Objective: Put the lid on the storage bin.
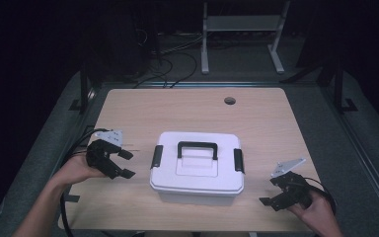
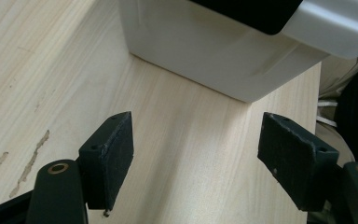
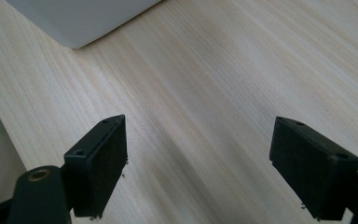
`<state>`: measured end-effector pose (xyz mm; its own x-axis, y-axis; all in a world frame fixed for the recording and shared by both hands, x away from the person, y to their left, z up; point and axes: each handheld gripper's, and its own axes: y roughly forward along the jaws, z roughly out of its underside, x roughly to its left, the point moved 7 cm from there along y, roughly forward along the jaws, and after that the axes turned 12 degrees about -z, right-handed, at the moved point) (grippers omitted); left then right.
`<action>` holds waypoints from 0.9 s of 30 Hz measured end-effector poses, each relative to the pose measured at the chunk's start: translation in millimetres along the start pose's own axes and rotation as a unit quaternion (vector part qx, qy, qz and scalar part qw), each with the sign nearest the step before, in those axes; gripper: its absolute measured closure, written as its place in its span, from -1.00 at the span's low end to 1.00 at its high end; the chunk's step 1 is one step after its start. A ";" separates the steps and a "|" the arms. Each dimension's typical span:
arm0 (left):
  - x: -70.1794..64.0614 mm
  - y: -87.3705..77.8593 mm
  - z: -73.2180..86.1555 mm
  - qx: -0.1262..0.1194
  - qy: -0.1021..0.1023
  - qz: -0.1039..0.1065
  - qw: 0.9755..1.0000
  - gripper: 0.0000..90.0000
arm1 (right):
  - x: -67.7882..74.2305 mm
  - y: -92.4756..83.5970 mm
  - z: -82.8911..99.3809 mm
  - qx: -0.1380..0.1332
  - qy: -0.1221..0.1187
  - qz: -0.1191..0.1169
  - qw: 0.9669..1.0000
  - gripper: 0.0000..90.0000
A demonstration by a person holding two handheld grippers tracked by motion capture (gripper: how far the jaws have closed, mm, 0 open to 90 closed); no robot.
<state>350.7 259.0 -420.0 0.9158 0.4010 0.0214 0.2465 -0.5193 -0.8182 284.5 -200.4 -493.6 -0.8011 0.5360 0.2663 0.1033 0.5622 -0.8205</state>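
A pale wooden desk [image 1: 128, 108] stands in a dark room, with a white lidded box [image 1: 196, 168] at its middle. The left gripper [image 1: 123, 164] and the right gripper [image 1: 270, 198] flank it, both with jaws spread wide and holding nothing.

a dim lab: bare wooden table [image 1: 187, 108], floor cables [image 1: 170, 59], a metal stand [image 1: 242, 29].

Bare forearms, no sleeves. Each hand carries black two-jawed tongs, left [image 1: 122, 164] and right [image 1: 268, 196], topped by a grey three-cornered plate, with flat rubbery pads [image 2: 116, 154], brass-ringed pivot holes and a trailing black cable.
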 end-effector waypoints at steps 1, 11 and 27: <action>-0.4 0.9 1.3 -0.001 -0.002 -0.001 1.000 -0.43 | 0.1 0.2 0.0 0.000 -0.001 -0.001 1.000 -0.59; -0.9 9.3 24.9 -0.002 -0.021 -0.009 1.000 -0.45 | 0.1 0.2 1.9 0.000 0.003 0.000 1.000 -0.59; -7.9 23.1 46.9 0.000 -0.049 -0.025 0.998 -0.58 | -0.7 -0.7 4.2 -0.004 0.004 0.000 1.000 -0.60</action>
<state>334.4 279.3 -466.1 0.8669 0.4984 0.0066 0.2917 -0.4966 -0.8175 282.5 -203.8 -495.3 -0.7958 0.5416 0.2707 0.1088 0.5677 -0.8160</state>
